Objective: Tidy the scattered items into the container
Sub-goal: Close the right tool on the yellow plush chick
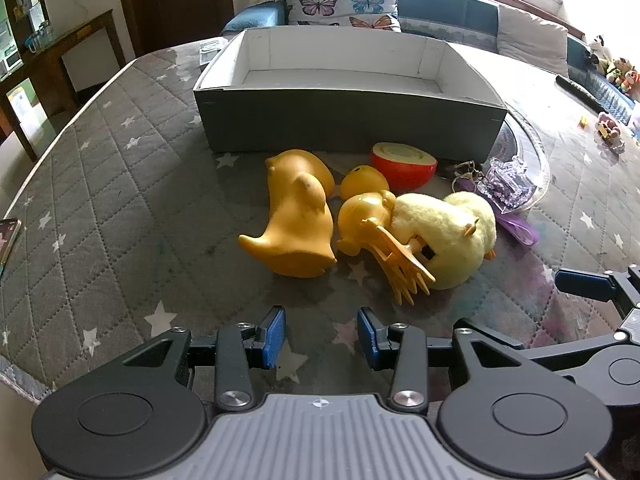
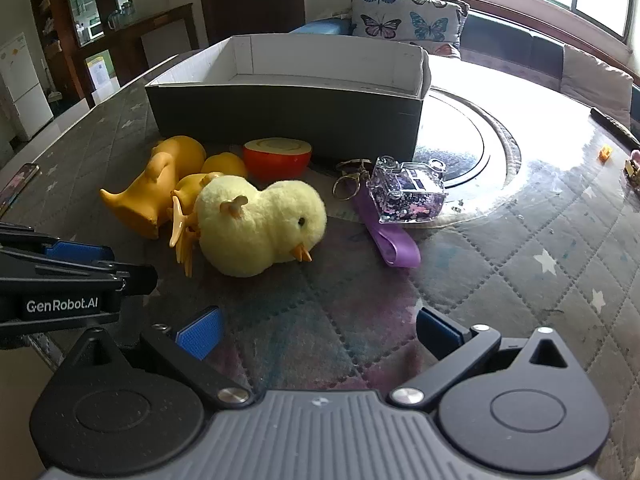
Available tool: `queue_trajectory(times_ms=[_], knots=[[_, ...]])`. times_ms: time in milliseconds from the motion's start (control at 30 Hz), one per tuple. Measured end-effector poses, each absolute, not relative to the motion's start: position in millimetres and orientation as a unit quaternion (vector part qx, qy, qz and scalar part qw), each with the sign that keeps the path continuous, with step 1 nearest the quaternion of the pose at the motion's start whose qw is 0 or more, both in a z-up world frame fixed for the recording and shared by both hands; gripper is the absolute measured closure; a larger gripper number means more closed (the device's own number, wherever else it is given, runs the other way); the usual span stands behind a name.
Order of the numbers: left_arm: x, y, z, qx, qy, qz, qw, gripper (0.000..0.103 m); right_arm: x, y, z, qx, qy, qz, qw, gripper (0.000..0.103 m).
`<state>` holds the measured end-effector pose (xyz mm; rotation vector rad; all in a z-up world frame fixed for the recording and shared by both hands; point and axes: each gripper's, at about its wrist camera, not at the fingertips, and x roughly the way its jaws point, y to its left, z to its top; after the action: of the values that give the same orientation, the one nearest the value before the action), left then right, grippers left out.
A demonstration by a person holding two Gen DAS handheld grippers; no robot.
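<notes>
An empty grey box with white inside (image 1: 348, 120) (image 2: 288, 112) stands at the back of the table. In front of it lie an orange rubber duck (image 1: 298, 216) (image 2: 148, 192), a small yellow ball (image 1: 362, 186) (image 2: 224, 165), a red half-fruit toy (image 1: 402, 164) (image 2: 276, 158), a plush yellow chick (image 1: 452, 232) (image 2: 260, 224) with orange plastic feet (image 1: 400, 264), and a glittery keychain with purple strap (image 1: 508, 188) (image 2: 408, 196). My left gripper (image 1: 321, 336) is open and empty, just short of the duck. My right gripper (image 2: 320, 334) is open and empty, in front of the chick.
A phone (image 1: 8, 236) (image 2: 18, 184) lies at the table's left edge. Small toys (image 1: 610, 130) and a dark remote (image 1: 580, 92) lie far right. A round glass plate (image 2: 472, 152) lies right of the box. A sofa with butterfly cushion (image 1: 344, 0) is behind.
</notes>
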<state>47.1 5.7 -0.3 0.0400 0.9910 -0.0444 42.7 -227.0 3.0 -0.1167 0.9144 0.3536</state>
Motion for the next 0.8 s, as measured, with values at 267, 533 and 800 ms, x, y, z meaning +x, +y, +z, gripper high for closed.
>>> queue_trajectory(times_ms=[267, 533, 800], knots=[[50.9, 4.4, 1.4, 0.021, 0.476, -0.022, 0.879, 0.061, 46.3, -226.9, 3.7, -0.055, 0.44, 0.172, 0.88, 0.0], [56.1, 5.7, 0.7, 0.018, 0.48, -0.021, 0.877, 0.061, 51.2, -225.4, 3.3, -0.054, 0.441, 0.176, 0.878, 0.0], [61.2, 8.9, 1.7, 0.014, 0.481, -0.018, 0.876, 0.061, 56.4, -224.3, 4.1, -0.054, 0.44, 0.18, 0.878, 0.0]])
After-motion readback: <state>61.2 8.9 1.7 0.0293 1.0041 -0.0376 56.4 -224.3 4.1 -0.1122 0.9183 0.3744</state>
